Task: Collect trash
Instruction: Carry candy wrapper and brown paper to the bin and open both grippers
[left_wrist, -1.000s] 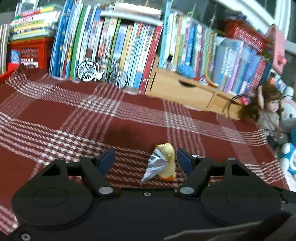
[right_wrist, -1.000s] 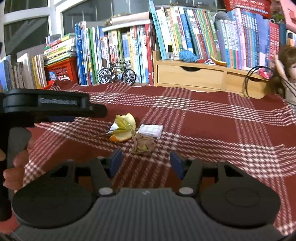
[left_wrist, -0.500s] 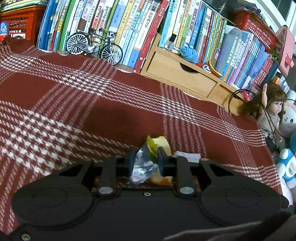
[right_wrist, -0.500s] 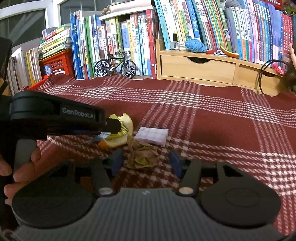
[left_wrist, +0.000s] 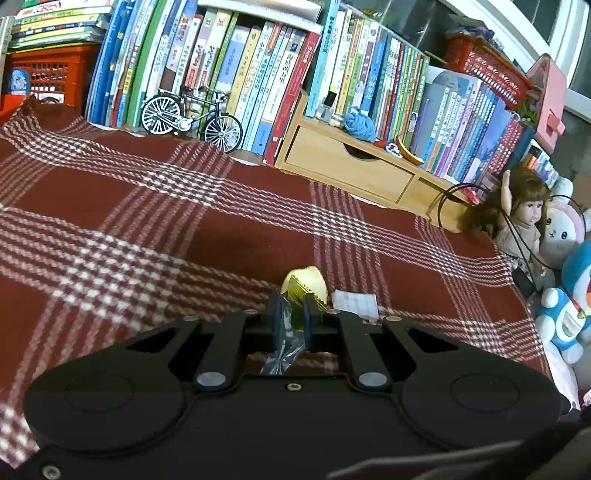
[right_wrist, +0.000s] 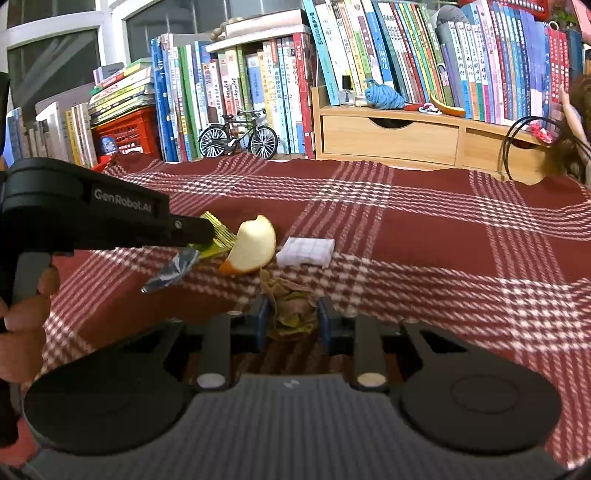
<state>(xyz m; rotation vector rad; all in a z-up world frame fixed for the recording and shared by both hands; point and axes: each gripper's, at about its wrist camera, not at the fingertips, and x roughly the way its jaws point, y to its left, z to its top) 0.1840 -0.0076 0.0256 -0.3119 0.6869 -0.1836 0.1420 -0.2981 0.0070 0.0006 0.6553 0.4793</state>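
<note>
A person's hand (right_wrist: 22, 314) at the far left of the right wrist view is holding the left gripper (left_wrist: 291, 319), whose jaws have just been closing and are now pinching a foil wrapper (left_wrist: 284, 343) between the blue pads. The wrapper's long axis is running along the fingers: its green and yellow end is sticking out past the fingertips, and its silver tail is trailing back and down beneath them. Just beyond the fingertips, an apple piece (right_wrist: 253, 245) is lying on the plaid cloth (left_wrist: 110, 236), its bitten edge pointing up and its orange-tinged tip pointing toward the left gripper. Just right of it, a white checked packet (right_wrist: 306, 252) is lying flat, long side across the view. Nearer the camera, the right gripper (right_wrist: 291, 317) has just been closing its jaws, and the pads are pressing both sides of a crumpled brown paper (right_wrist: 291, 306), which is bunched with no clear axis and spilling forward past the fingertips.
</note>
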